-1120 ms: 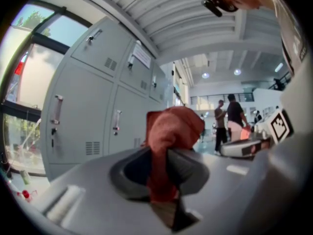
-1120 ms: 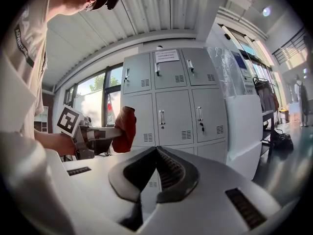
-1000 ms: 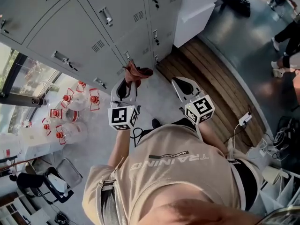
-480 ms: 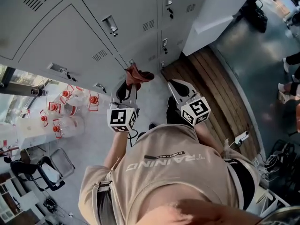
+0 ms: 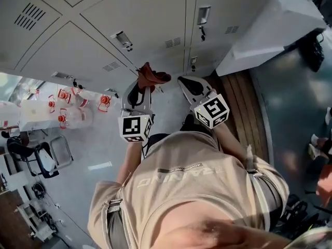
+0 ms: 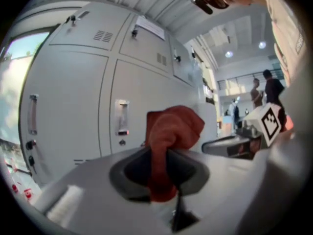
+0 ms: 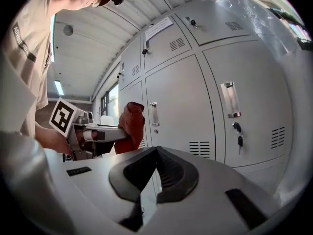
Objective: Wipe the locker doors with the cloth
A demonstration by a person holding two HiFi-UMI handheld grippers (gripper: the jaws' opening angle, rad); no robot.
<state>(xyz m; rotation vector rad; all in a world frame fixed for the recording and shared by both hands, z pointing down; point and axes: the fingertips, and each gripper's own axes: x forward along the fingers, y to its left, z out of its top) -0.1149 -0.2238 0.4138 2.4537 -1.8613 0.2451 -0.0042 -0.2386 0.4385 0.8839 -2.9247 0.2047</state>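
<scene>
Left gripper (image 6: 159, 153): jaws clamped on a rust-red cloth (image 6: 168, 131), which is soft and bunched into a knobbly wad above the dark ribbed pads. The cloth sits close in front of the locker doors (image 6: 73, 97); contact cannot be resolved. Doors: flat, smooth grey sheet metal, with upright recessed handles (image 6: 121, 117) and louvred vent slots (image 7: 199, 150). Right gripper (image 7: 156, 151): jaw tips pressed together with nothing between them, just beside the left gripper and aimed at the same doors.
</scene>
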